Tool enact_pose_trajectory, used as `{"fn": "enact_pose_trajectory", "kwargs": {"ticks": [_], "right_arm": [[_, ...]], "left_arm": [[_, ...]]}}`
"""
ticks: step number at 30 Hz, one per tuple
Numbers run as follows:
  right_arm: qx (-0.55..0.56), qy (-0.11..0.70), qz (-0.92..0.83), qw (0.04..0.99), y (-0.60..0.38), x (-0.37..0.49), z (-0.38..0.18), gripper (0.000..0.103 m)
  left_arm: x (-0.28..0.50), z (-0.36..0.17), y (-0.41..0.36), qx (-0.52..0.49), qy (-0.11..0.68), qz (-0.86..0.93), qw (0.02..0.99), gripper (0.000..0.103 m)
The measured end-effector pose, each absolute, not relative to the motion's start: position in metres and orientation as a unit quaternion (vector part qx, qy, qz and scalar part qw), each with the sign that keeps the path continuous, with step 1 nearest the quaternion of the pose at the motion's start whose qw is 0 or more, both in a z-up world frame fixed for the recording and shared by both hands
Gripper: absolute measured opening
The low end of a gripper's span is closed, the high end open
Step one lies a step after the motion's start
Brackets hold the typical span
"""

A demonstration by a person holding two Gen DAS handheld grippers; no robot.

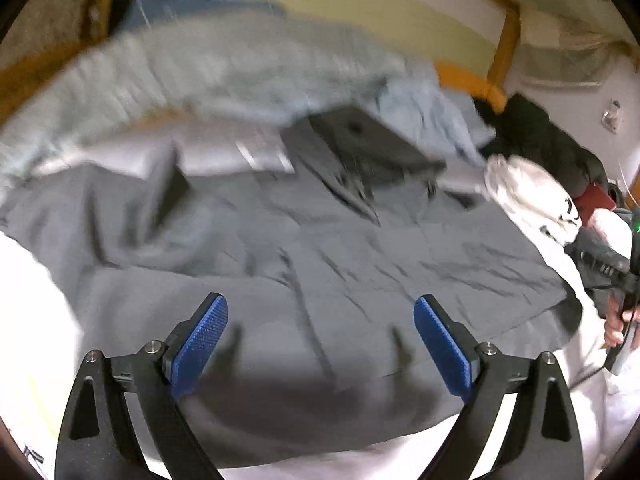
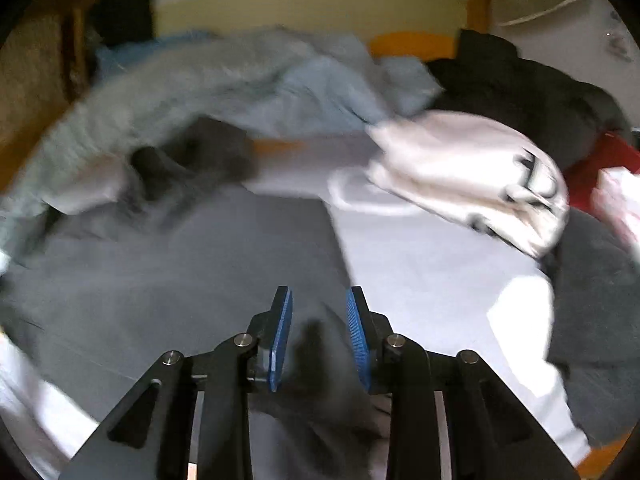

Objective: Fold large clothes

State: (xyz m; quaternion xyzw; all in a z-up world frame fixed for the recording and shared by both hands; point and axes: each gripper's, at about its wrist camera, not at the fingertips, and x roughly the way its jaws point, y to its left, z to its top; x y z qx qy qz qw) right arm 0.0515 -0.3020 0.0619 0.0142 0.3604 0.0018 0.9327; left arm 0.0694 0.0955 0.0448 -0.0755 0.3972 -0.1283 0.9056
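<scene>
Two grippers with ribbed blue pads above a flat dark grey cloth garment on a white bed sheet.

The left gripper (image 1: 321, 312) stands wide open, nothing between its textured blue pads (image 1: 202, 340), and it hangs over the dark grey cloth garment (image 1: 340, 264); the right gripper (image 2: 319, 306) has its jaws only partly open, apart from each other, with dark grey fabric seen in the gap, but whether they press on it I cannot tell. The garment is thin woven cloth with many small creases, spread flat in the middle of the white bed sheet (image 2: 432, 256). Behind it lies a soft, crumpled light blue blanket (image 1: 200, 76), a white bundled garment with black print (image 2: 472, 172) that is too blurred to read, and a black padded jacket (image 2: 520, 88).
</scene>
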Motion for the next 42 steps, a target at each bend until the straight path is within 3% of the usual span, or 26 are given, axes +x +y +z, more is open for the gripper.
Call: {"fn": "enact_pose_trajectory", "kwargs": {"ticks": [2,3,5,6,9,11,15,21,23,25,30,32,33,34,35,37,42], "right_arm": [[0.009,0.37,0.042,0.928,-0.291,0.072,0.073,0.046],[-0.004,0.37,0.044,0.928,-0.286,0.083,0.078,0.063],[-0.024,0.368,0.017,0.929,-0.277,0.101,0.08,0.066],[-0.032,0.376,0.004,0.926,-0.274,0.114,0.079,0.066],[-0.037,0.432,0.058,0.899,-0.264,0.153,0.061,0.067],[-0.061,0.486,0.092,0.867,-0.253,0.18,0.036,0.067],[-0.125,0.463,0.03,0.877,-0.248,0.207,0.012,0.067],[-0.017,0.418,-0.034,0.907,-0.304,0.211,0.031,0.067],[0.018,0.396,-0.029,0.918,-0.328,0.205,0.042,0.067],[0.059,0.392,-0.017,0.918,-0.355,0.207,0.046,0.075],[0.169,0.484,0.104,0.853,-0.381,0.233,0.0,0.078],[0.183,0.482,0.122,0.848,-0.376,0.245,-0.014,0.078],[0.184,0.47,0.127,0.854,-0.373,0.249,-0.017,0.071],[0.186,0.464,0.139,0.855,-0.37,0.251,-0.019,0.034],[0.186,0.468,0.151,0.851,-0.365,0.254,-0.021,0.012],[0.172,0.442,0.105,0.874,-0.363,0.245,-0.012,0.003],[0.04,0.298,-0.039,0.953,-0.347,0.189,0.058,0.002]], "left_arm": [[0.093,0.035,0.08,-0.064,0.446,-0.129,0.883,0.094],[0.103,0.031,0.073,-0.05,0.46,-0.121,0.878,0.094],[0.123,0.021,0.06,-0.01,0.47,-0.091,0.878,0.079],[0.131,0.018,0.055,0.008,0.47,-0.085,0.878,0.071],[0.154,0.012,0.049,0.038,0.48,-0.061,0.874,0.023],[0.163,0.02,0.049,0.038,0.467,-0.065,0.881,0.021],[0.163,0.065,0.033,0.084,0.365,-0.059,0.926,0.017],[0.194,0.118,-0.011,0.158,0.276,-0.023,0.948,0.017],[0.215,0.117,-0.018,0.164,0.297,-0.006,0.941,0.017],[0.235,0.102,-0.017,0.155,0.336,0.012,0.929,0.017],[0.235,0.056,-0.005,0.173,0.38,0.037,0.908,0.017],[0.231,0.043,0.005,0.163,0.392,0.034,0.905,0.017],[0.23,0.039,0.01,0.153,0.397,0.03,0.904,0.017],[0.228,0.036,0.015,0.14,0.403,0.028,0.904,0.017],[0.227,0.034,0.019,0.133,0.404,0.027,0.905,0.017],[0.217,0.04,0.019,0.126,0.381,0.007,0.916,0.017],[0.187,0.074,-0.016,0.182,0.296,-0.034,0.937,0.017]]}}
